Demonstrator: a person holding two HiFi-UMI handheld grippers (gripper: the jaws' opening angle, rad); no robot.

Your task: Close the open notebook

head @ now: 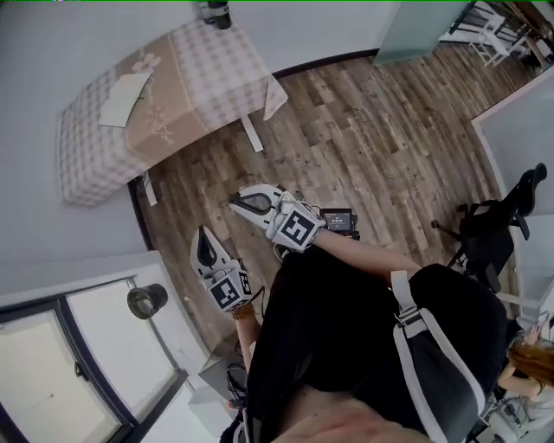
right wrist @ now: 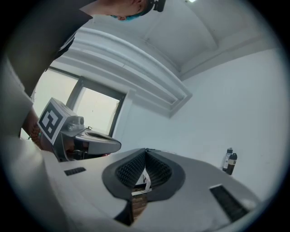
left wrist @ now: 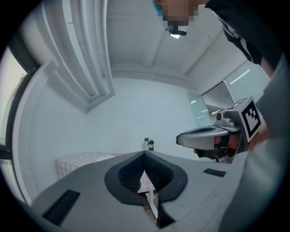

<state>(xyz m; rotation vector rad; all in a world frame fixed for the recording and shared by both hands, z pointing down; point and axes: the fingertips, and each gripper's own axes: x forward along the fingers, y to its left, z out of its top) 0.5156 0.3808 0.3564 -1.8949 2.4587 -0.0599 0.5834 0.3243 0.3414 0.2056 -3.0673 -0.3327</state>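
Observation:
The open notebook (head: 124,97) lies with white pages up on a table (head: 199,78) under a checked cloth, far off at the head view's upper left. Both grippers hang in the air over the wooden floor, well short of the table and pointing towards it. My left gripper (head: 203,232) is shut and holds nothing; its closed tip (left wrist: 145,154) shows in its own view, with the table (left wrist: 79,160) far beyond. My right gripper (head: 234,204) is shut too, with nothing in it (right wrist: 146,150). Each gripper view catches the other gripper beside it: the right gripper (left wrist: 210,135) and the left gripper (right wrist: 88,141).
Two dark bottles (head: 216,10) stand at the table's far end by the wall (left wrist: 148,144) (right wrist: 230,162). A black chair (head: 493,229) stands at the right, and another person (head: 530,356) sits at the lower right. A window (head: 52,372) and a round dark object (head: 145,300) are at the lower left.

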